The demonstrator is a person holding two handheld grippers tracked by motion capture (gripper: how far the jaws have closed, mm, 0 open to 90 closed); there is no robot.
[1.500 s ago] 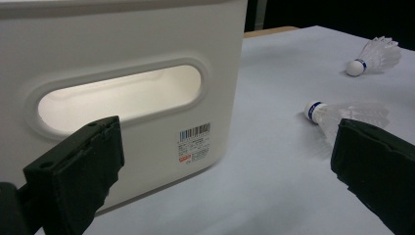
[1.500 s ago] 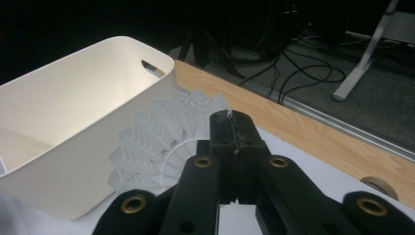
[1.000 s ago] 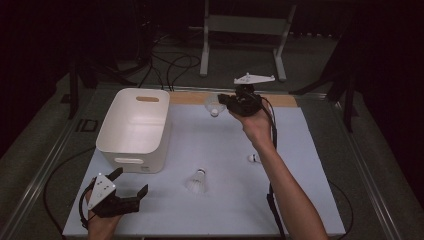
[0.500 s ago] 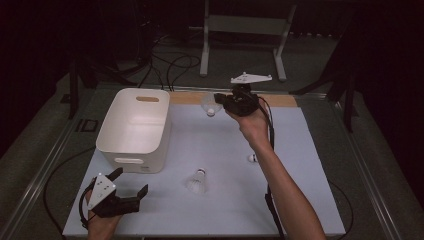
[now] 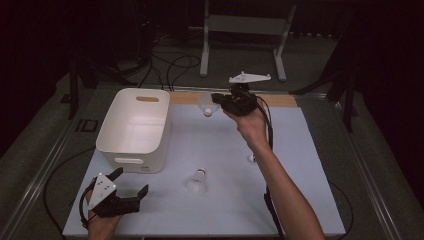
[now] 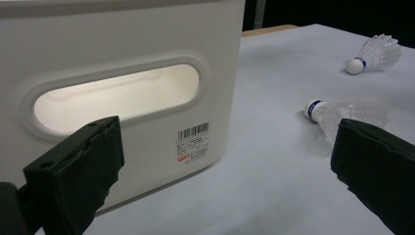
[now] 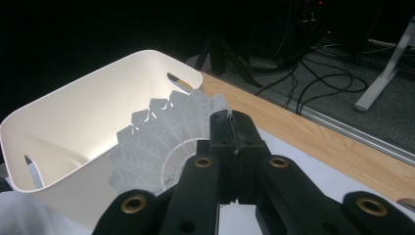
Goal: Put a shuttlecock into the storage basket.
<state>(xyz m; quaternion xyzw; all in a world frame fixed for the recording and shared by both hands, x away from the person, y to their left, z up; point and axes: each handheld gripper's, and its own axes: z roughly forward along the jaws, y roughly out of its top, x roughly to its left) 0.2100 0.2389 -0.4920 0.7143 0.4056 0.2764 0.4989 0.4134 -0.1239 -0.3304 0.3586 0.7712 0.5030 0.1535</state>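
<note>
Right tongs (image 5: 218, 101), nearer bin (image 5: 134, 129), clamping shuttlecock (image 5: 207, 104).

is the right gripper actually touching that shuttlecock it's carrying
Touching. In the right gripper view, the right gripper has its jaws shut on the skirt edge of the shuttlecock.

bin (image 5: 134, 131) left on table (image 5: 310, 165) | shuttlecock (image 5: 197, 181) right of bin, near front

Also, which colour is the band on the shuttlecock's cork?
Blue, on the white cork of the shuttlecock; clearest in left gripper view.
</note>
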